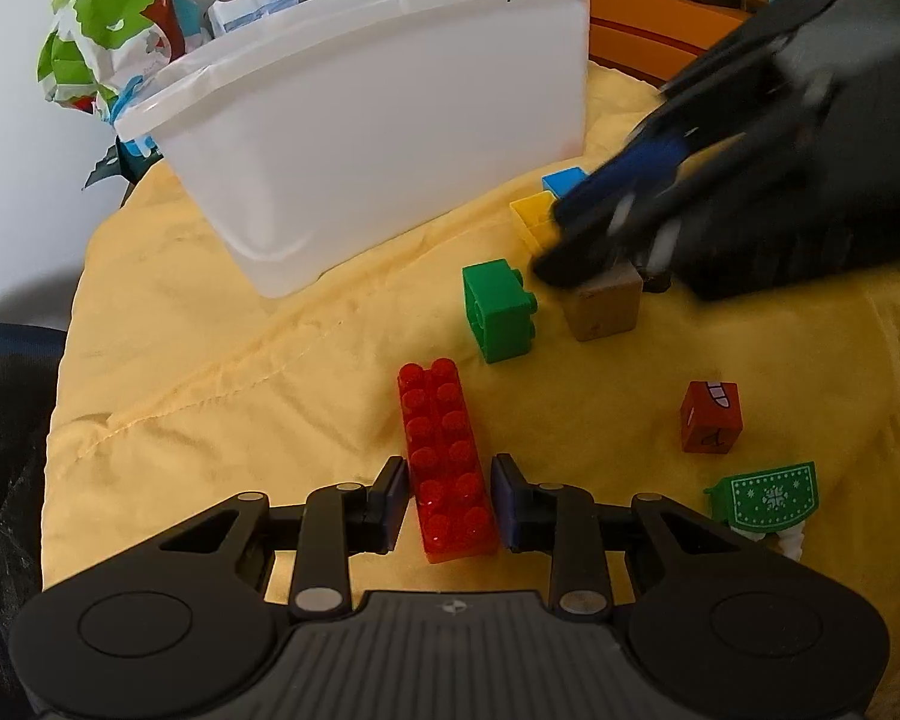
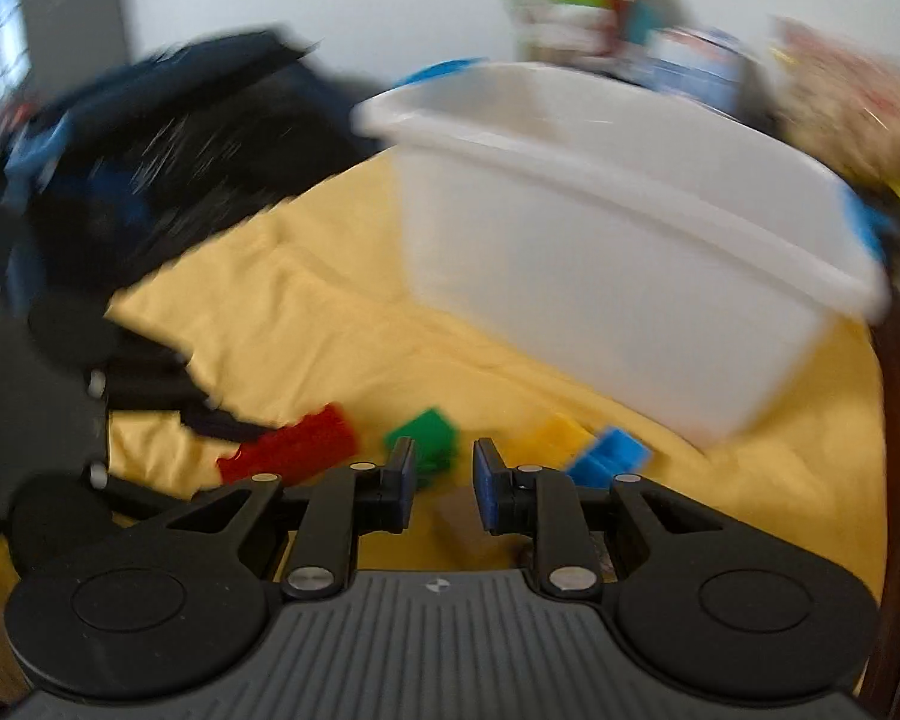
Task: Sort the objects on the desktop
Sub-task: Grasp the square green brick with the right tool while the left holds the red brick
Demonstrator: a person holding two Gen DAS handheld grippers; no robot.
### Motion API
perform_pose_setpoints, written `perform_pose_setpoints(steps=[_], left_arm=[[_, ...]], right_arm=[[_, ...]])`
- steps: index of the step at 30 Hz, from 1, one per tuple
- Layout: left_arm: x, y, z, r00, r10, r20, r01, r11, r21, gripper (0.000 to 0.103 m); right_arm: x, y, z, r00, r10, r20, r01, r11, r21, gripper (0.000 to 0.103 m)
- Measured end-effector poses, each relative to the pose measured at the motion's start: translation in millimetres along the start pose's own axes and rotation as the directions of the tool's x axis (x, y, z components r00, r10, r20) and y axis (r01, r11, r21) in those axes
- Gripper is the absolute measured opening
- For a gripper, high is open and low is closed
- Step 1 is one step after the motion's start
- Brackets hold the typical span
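Note:
A long red brick (image 1: 447,462) lies on the yellow cloth (image 1: 240,372). My left gripper (image 1: 448,501) straddles its near end, jaws open with small gaps on both sides. A white bin (image 1: 384,120) stands behind. My right gripper (image 2: 444,483) is open and hovers over a tan wooden cube (image 1: 603,303); it shows blurred in the left wrist view (image 1: 618,228). A green brick (image 1: 498,312), yellow brick (image 1: 534,213) and blue brick (image 1: 564,180) lie near it. The right wrist view is blurred and shows the red brick (image 2: 294,447), green brick (image 2: 426,435) and bin (image 2: 618,276).
A red-brown cube (image 1: 709,417) and a green patterned piece (image 1: 771,495) lie at the right. Snack bags (image 1: 108,24) and boxes crowd behind the bin. An orange box (image 1: 648,30) stands at the back right. A dark bag (image 2: 150,144) lies left.

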State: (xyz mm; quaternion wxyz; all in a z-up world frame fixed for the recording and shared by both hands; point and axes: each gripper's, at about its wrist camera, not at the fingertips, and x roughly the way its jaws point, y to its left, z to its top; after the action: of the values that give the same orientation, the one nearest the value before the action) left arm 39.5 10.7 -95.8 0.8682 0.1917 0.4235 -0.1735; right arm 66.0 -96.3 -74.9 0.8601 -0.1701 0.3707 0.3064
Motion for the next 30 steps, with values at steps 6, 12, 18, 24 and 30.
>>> perform_pose_setpoints(steps=[6, 12, 18, 24, 30], left_arm=[[-1.4, 4.1, -0.2, 1.0, -0.003, -0.002, 0.003, 1.0, -0.017, 0.037], [-2.5, 5.1, -0.3, 1.0, 0.001, -0.003, -0.001, 1.0, -0.021, 0.038], [-1.2, 5.3, 0.3, 1.0, 0.013, -0.007, -0.013, 1.0, 0.003, 0.037], [0.7, 4.9, 1.9, 1.0, 0.018, -0.01, -0.018, 1.0, 0.006, 0.037], [-1.0, 1.4, 2.7, 1.0, 0.026, -0.016, -0.026, 1.0, -0.009, 0.037]], right_arm=[[38.5, -2.1, 5.0, 0.999, 0.034, -0.036, -0.036, 0.997, -0.065, 0.047], [34.8, -6.7, 6.3, 0.994, 0.082, -0.07, -0.083, 0.996, -0.018, 0.039], [-24.0, -13.8, -2.1, 0.986, -0.002, -0.169, -0.013, 0.996, -0.088, 0.039], [-15.6, -27.0, -48.4, 0.901, -0.163, -0.402, 0.091, 0.977, -0.192, 0.039], [-14.6, -27.2, -51.8, 0.958, -0.1, -0.268, 0.083, 0.994, -0.075, 0.062]])
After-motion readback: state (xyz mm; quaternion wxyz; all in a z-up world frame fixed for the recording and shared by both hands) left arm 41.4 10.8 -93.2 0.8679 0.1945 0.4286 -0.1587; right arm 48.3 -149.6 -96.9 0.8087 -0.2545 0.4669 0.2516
